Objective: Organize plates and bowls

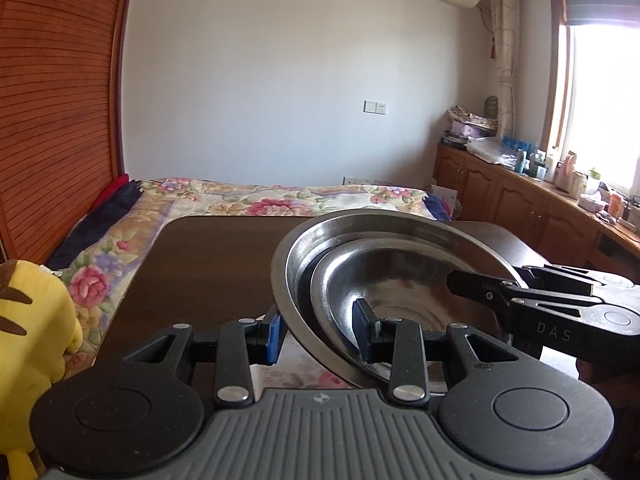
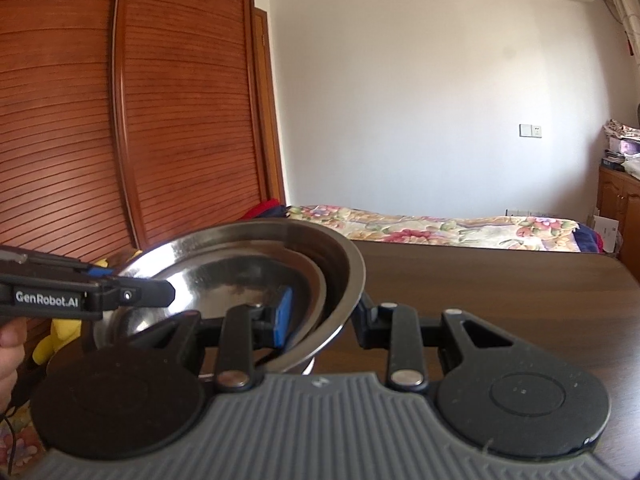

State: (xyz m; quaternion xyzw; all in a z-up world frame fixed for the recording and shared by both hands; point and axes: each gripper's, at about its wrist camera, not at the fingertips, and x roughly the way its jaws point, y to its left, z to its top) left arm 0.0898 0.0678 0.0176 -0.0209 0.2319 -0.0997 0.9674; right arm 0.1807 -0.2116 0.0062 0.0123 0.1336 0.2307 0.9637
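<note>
A small bowl [image 1: 384,280] sits inside a larger bowl [image 1: 304,248], above the table [image 1: 208,264]; the bed [image 1: 256,196] lies beyond, far.

Each wrist camera sat low behind its own gripper, the left gripper [image 1: 320,334] and the right gripper [image 2: 324,316], close to the nested steel bowls [image 1: 384,276], both facing across the dark table [image 2: 500,280] toward the bed [image 1: 276,196].

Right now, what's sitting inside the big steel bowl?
A smaller steel bowl nests inside the big steel bowl, with nothing visible in it. One finger of each claw reaches over the rims. What lies between the two bowls is covered.
</note>
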